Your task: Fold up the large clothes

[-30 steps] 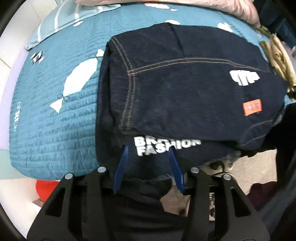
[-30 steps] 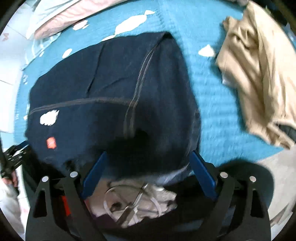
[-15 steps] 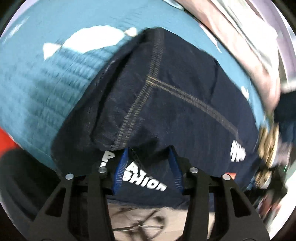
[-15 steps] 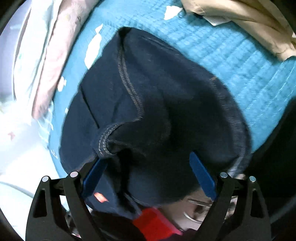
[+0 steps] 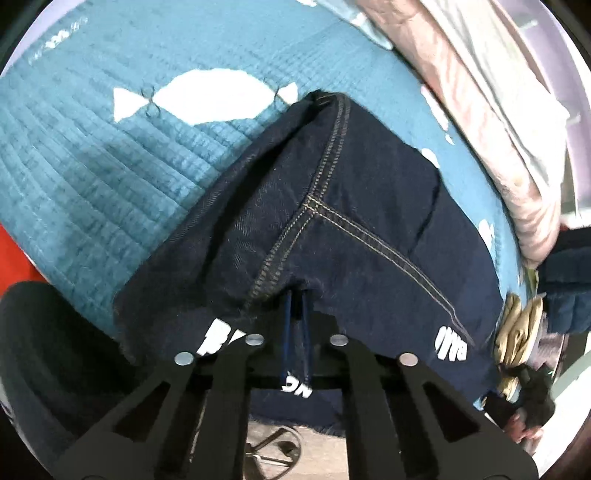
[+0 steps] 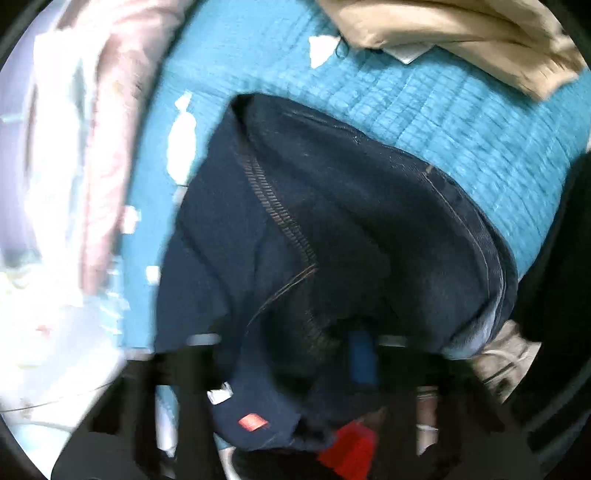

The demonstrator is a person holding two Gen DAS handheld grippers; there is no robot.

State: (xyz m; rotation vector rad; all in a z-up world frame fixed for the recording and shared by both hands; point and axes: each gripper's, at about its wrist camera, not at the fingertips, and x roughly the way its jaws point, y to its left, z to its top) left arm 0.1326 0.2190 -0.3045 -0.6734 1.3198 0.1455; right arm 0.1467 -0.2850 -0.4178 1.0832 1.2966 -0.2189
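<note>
Gripping denim garment (image 5: 351,236) on teal quilt (image 5: 92,177): L gripper (image 5: 295,310) pinched hem just ahead of its tips. R gripper (image 6: 332,350) jaws closing w/ cloth between; frame blurred. Risk: R bite too shallow, hem could slip on lift, fold skewed.

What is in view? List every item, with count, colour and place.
dark navy denim garment: one, tan stitching, white lettering, folded on the bed's near edge.
teal quilted bedspread: one, white fish shapes, under the denim.
pale pink padded quilt: one, along the bed's far side.
beige cloth garment: one, crumpled beyond the denim.
red object: one, below the bed edge, unclear.
left tool: black, blue pads, shut on denim edge.
right tool: blurred, closing, denim between.
</note>
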